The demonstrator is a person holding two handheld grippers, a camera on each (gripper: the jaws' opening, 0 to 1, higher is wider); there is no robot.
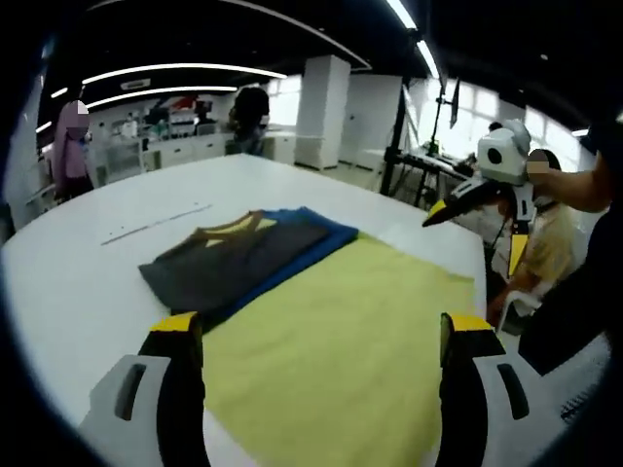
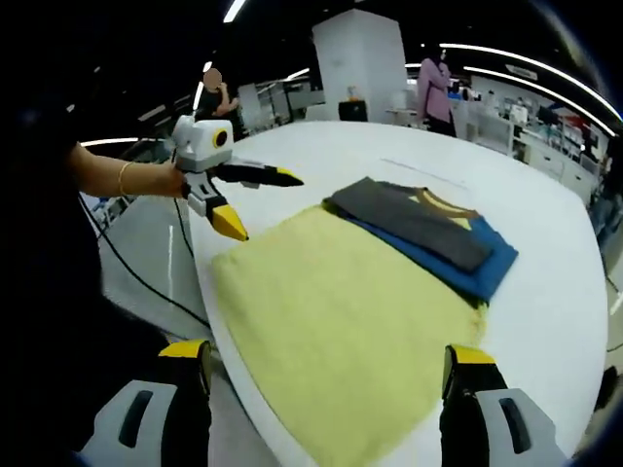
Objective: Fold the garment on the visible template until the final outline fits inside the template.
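Note:
A folded garment [image 1: 234,261], dark grey with a yellow neck trim over a blue layer, lies at the far edge of the yellow template cloth [image 1: 360,336], part of it on the bare table. In the right gripper view the garment [image 2: 414,224] rests on the template's [image 2: 331,311] far right corner. My left gripper [image 1: 321,336] hovers open above the template's near edge, holding nothing. It is also seen as the left gripper [image 2: 268,206], open, held by a hand at the left. My right gripper [image 2: 326,365] is open and empty, also seen as the right gripper [image 1: 469,247].
The round white table [image 1: 78,292] carries a thin pale strip [image 1: 156,224] beyond the garment. People stand at benches in the background, and a person sits close to the table's right side. A black stand [image 1: 394,146] and a white pillar [image 1: 321,107] rise behind.

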